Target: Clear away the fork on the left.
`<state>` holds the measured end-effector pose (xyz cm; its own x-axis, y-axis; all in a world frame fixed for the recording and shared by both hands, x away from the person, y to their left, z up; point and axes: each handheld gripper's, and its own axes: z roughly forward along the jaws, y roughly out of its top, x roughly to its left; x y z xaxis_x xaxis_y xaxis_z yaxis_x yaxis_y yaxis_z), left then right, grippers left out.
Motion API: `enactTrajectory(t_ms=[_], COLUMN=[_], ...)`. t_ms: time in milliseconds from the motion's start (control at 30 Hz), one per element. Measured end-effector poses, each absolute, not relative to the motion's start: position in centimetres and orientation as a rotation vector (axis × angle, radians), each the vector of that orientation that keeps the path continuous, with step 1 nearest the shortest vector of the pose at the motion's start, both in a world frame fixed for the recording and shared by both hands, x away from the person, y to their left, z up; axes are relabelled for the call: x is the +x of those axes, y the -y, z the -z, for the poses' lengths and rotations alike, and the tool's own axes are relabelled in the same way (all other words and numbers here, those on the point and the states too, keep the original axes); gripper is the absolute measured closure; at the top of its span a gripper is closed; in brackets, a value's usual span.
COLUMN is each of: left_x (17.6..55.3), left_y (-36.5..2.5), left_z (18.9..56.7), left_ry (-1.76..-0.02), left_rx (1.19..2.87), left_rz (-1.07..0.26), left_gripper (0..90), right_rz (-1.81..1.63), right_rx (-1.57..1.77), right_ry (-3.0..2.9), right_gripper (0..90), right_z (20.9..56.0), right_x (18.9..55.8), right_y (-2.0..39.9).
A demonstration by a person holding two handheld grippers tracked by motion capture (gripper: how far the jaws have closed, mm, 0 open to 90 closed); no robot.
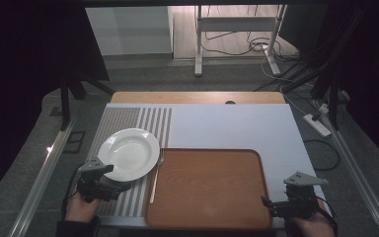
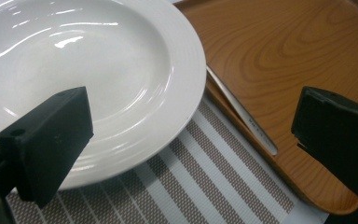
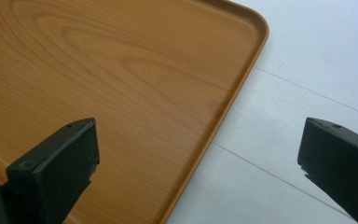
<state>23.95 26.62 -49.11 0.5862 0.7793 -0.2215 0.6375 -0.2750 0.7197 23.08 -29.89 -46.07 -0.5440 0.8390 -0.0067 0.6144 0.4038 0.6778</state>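
Observation:
A white plate rests on a striped placemat at the left of the table. A metal fork lies between the plate and a wooden tray. My left gripper stands open by the plate's near rim, one jaw over the plate, the other over the tray's edge. My right gripper is open over the tray's near right corner, holding nothing.
The tray lies on a white mat that covers a wooden table. Metal rails run along both sides. Beyond the table are a stand's legs, floor cables and a power strip.

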Motion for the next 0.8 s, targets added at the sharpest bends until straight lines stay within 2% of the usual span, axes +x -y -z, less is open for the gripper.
enactTrajectory(t_ms=[800], left_x=[22.4], left_y=[-28.1], left_z=[48.9], left_ry=[-1.179], left_rx=[2.004], left_rz=[-0.263], left_gripper=[0.0], right_rz=[-0.908], right_rx=[1.264], right_ry=[-2.310], right_gripper=[0.0], right_z=[46.1], right_x=[23.1], right_y=[29.9])
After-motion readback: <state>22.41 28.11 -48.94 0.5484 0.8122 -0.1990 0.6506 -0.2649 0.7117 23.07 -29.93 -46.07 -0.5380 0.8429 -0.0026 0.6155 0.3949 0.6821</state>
